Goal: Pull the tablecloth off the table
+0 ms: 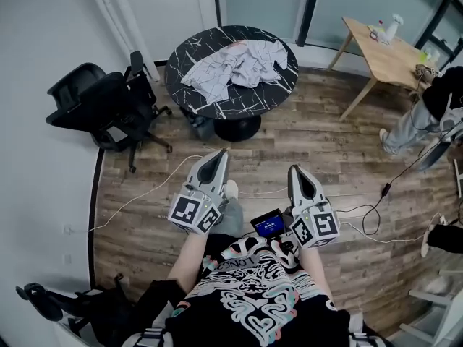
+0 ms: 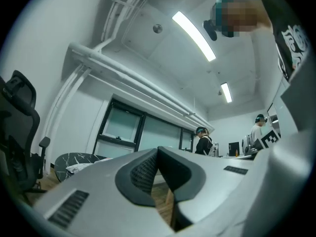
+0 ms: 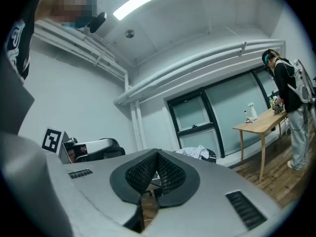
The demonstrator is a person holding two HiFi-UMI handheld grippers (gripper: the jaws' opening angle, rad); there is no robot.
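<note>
A crumpled pale grey tablecloth [image 1: 237, 66] lies bunched on a round black marble-patterned table [image 1: 189, 92] at the far side of the room. The cloth also shows in the right gripper view [image 3: 198, 152], and the table in the left gripper view [image 2: 74, 160]. My left gripper [image 1: 218, 155] and my right gripper [image 1: 297, 170] are held side by side well short of the table, both pointing toward it. Both are shut with nothing between their jaws. Neither touches the cloth.
A black office chair [image 1: 105, 103] stands left of the table. A wooden table [image 1: 387, 58] with a spray bottle [image 1: 393, 26] is at the back right, with a person [image 1: 434, 110] beside it. Cables [image 1: 372, 212] trail over the wood floor.
</note>
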